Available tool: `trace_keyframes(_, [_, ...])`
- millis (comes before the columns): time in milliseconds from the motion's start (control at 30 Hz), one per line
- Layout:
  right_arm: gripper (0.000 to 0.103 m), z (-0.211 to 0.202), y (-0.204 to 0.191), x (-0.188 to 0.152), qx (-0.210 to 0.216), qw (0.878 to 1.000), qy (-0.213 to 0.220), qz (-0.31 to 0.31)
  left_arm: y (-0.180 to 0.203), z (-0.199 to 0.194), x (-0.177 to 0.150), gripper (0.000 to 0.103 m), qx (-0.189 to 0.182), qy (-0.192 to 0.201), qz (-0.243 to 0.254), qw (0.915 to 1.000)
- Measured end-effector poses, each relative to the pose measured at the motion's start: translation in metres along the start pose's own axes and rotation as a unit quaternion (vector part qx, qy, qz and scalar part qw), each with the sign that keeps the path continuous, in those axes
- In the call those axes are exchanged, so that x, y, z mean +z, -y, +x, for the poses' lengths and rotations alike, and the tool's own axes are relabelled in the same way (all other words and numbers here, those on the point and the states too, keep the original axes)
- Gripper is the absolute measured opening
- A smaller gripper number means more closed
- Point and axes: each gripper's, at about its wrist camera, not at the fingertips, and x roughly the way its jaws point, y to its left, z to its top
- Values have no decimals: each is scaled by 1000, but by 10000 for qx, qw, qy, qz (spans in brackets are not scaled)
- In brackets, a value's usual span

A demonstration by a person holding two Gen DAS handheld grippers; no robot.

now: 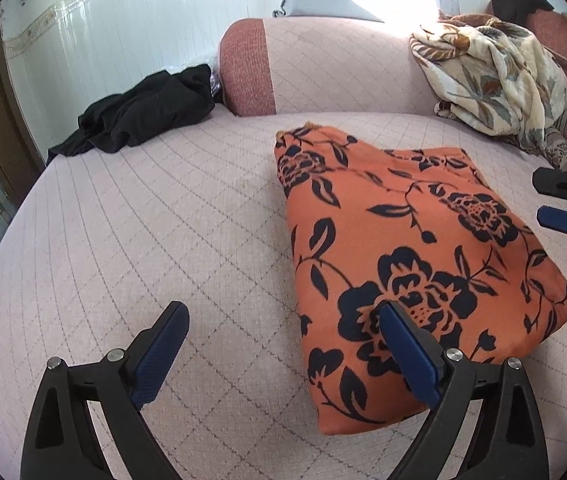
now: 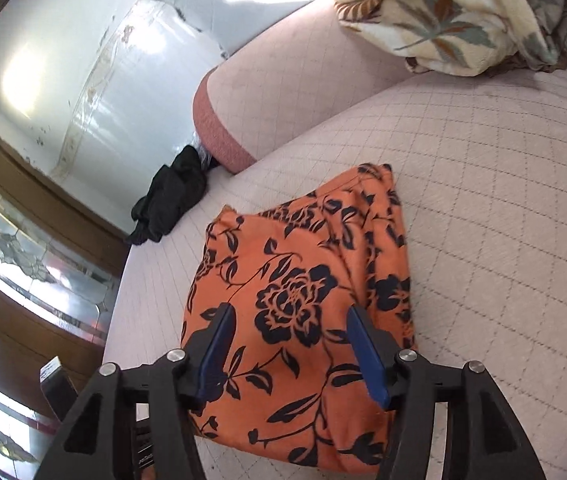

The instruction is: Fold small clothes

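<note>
- Orange floral garment, folded into a compact rectangle with dark blue flower print, lying flat on the quilted pink sofa seat, towards the seat's right side and near its front edge; one narrower end pointing at the backrest
- Left gripper over the seat's front edge, jaws spread wide and empty; its left finger above bare quilting, its right finger above the garment's near left corner; contact with the cloth impossible to tell
- Right gripper over the garment's near end, jaws partly open, nothing clamped; both blue pads above the print, apart from each other with flat cloth between; also seen at the right edge of the left wrist view
- Black clothing crumpled at the seat's far left corner, beside the sofa's red-trimmed backrest
- Cream leaf-patterned blanket bunched at the far right corner, against the backrest, well apart from the orange garment
- White tiled wall behind the sofa
</note>
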Motion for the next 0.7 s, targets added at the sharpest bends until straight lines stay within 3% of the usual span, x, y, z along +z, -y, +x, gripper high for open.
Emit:
trace_keyframes(133, [62, -6, 3, 3, 25, 10000, 54, 39, 3, -9, 7, 96, 66, 219, 36, 9997])
trace_keyframes(700, [62, -4, 0, 2, -12, 10000, 70, -44, -7, -3, 11, 96, 139, 138, -147, 9997])
